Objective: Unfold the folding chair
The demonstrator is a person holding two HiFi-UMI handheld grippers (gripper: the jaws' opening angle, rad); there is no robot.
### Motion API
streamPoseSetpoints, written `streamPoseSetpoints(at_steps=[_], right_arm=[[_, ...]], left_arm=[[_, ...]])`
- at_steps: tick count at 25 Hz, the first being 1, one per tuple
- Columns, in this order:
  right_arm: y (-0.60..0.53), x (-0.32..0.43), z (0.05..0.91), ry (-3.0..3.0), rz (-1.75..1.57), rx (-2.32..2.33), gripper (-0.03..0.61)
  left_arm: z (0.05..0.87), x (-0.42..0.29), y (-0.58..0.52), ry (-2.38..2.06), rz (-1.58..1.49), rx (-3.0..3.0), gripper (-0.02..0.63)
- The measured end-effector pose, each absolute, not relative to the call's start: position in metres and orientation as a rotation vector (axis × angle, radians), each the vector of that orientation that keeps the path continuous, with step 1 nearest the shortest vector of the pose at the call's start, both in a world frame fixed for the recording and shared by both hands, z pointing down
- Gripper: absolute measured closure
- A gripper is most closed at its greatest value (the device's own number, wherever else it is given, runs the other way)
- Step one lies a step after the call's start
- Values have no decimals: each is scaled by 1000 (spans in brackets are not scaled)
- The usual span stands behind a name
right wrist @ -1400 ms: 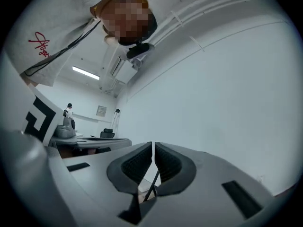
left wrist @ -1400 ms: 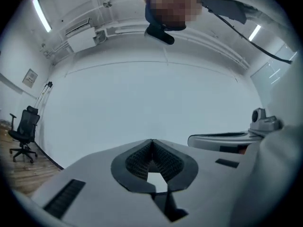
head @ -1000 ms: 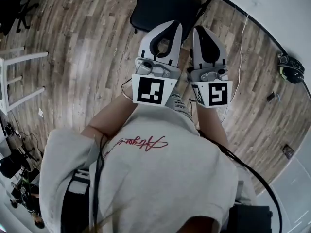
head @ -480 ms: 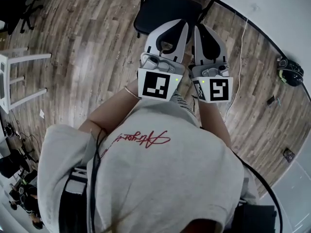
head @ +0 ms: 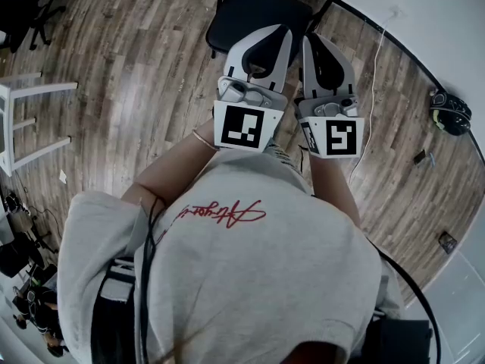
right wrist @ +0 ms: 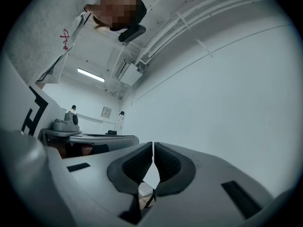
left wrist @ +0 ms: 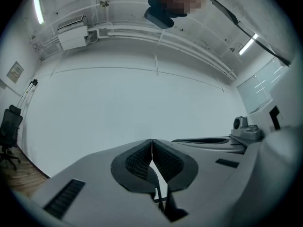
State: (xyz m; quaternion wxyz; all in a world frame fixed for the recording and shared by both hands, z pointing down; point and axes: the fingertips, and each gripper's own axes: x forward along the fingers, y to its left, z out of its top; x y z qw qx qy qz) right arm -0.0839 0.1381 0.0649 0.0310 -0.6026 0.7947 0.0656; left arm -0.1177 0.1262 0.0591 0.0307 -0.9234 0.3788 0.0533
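The black folding chair (head: 258,10) stands on the wood floor at the top of the head view, its seat lying flat and its back frame toward the white wall. I hold both grippers side by side at chest height, pointing toward it, above and short of the seat's near edge. The left gripper (head: 279,32) is shut with nothing between its pads. The right gripper (head: 312,42) is shut and empty too. In the left gripper view the left gripper (left wrist: 151,142) faces bare wall, as does the right gripper (right wrist: 154,144) in its own view. The chair shows in neither gripper view.
A white stool frame (head: 30,120) stands at the left, a black office chair (head: 19,10) at the far left corner. A thin cable (head: 375,89) runs along the floor right of the chair, with a dark device (head: 452,112) near the wall.
Nothing but a slight shift of the head view; both grippers stay shut and side by side before the chair.
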Motion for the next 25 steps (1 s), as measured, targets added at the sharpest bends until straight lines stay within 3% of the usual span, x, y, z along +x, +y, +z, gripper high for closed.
streamPoseSetpoints(at_steps=[25], right_arm=[[142, -74, 61, 2425, 227, -1881, 557]], left_arm=[[67, -113, 127, 1186, 146, -2857, 598]])
